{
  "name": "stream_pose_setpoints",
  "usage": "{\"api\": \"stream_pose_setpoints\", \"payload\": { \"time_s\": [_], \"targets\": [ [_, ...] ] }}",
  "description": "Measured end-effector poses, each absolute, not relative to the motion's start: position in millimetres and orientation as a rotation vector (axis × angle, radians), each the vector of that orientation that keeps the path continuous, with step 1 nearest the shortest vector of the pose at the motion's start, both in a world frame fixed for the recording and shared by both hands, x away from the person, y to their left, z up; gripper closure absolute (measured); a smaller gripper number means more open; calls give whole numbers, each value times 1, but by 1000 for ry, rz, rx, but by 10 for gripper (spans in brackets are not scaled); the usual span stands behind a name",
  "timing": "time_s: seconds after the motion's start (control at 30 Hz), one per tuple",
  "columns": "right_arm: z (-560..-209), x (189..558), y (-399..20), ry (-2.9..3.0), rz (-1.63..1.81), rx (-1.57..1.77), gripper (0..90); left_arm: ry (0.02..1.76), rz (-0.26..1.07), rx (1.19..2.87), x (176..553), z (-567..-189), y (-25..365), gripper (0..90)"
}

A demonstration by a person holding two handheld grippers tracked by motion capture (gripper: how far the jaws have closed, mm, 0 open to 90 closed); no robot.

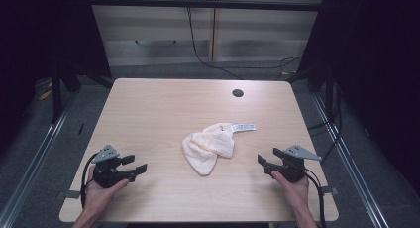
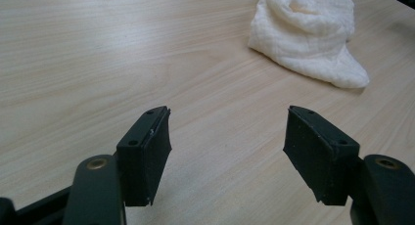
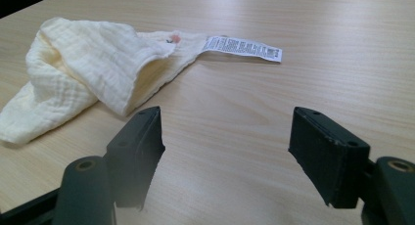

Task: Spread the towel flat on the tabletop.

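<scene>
Crumpled cream cloth lies mid-table, between the two grippers and ahead of both sets of jaws, touching neither. Left gripper and right gripper rest low, jaws spread wide and empty, likely poised to pinch opposite edges.

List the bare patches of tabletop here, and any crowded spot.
Bare: the far half of the table up to the round hole, and each strip between the cloth and the open left hand-held gripper or right hand-held gripper. Nowhere is crowded.
</scene>
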State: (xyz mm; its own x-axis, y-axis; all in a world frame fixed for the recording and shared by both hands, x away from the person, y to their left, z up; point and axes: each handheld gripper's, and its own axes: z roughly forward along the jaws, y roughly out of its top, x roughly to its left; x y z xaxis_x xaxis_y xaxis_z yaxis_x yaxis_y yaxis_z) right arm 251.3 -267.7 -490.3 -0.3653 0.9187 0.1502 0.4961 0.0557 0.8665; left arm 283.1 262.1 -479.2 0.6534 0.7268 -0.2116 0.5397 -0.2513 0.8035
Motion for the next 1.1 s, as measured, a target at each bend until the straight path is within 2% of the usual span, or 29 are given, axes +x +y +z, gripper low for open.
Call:
{"api": "stream_pose_setpoints", "payload": {
  "time_s": [0.03,0.13,0.43,0.8,0.93,1.1],
  "targets": [
    [-490,251,-268,1893,1255,1412,286,994,250,1931,283,-479,262,379],
    [-492,252,-271,1937,1227,1450,308,991,246,1936,285,-480,260,398],
    [-489,248,-268,1981,1286,1439,339,969,221,1961,285,-481,252,369],
    [-472,258,-233,2110,1341,1323,361,980,242,1972,288,-478,247,355],
    [-474,262,-227,2150,1341,1314,356,917,235,1969,303,-462,232,370],
    [-474,261,-227,2161,1348,1308,352,820,203,2008,330,-446,193,405]
  ]
}}
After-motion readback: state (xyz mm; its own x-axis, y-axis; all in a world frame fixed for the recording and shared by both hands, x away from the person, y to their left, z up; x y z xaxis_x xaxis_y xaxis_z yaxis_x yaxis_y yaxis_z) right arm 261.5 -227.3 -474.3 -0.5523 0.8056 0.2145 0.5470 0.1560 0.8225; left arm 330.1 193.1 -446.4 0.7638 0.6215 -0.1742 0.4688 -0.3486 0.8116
